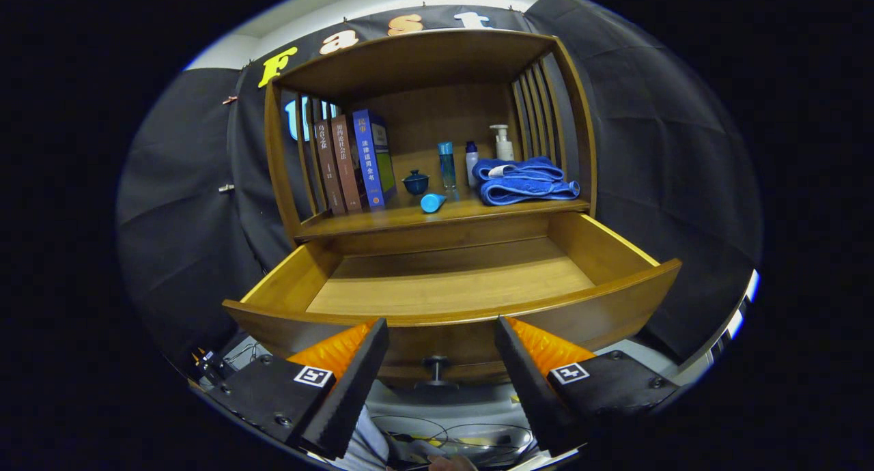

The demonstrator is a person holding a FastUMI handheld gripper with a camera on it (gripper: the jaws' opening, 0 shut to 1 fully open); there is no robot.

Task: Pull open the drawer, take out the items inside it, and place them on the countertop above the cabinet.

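Observation:
A wooden drawer [614,249] stands pulled out from the cabinet, and its floor shows bare wood. Its dark knob [435,368] sits on the front panel, just ahead of my fingers and between them. My gripper [442,331] is open, with nothing held, in front of the drawer's front panel. On the countertop [382,220] above the drawer lie a light blue cup on its side [432,202], a dark blue lidded bowl [416,182], a slim blue bottle [446,164], a white bottle with a blue cap [471,162], a pump bottle [503,143] and folded blue towels [522,180].
Several books [351,162] stand upright at the countertop's left end. Slatted wooden sides and a top board enclose the shelf space. Cables and a grey floor lie below the drawer, behind my fingers. Black cloth hangs all around the cabinet.

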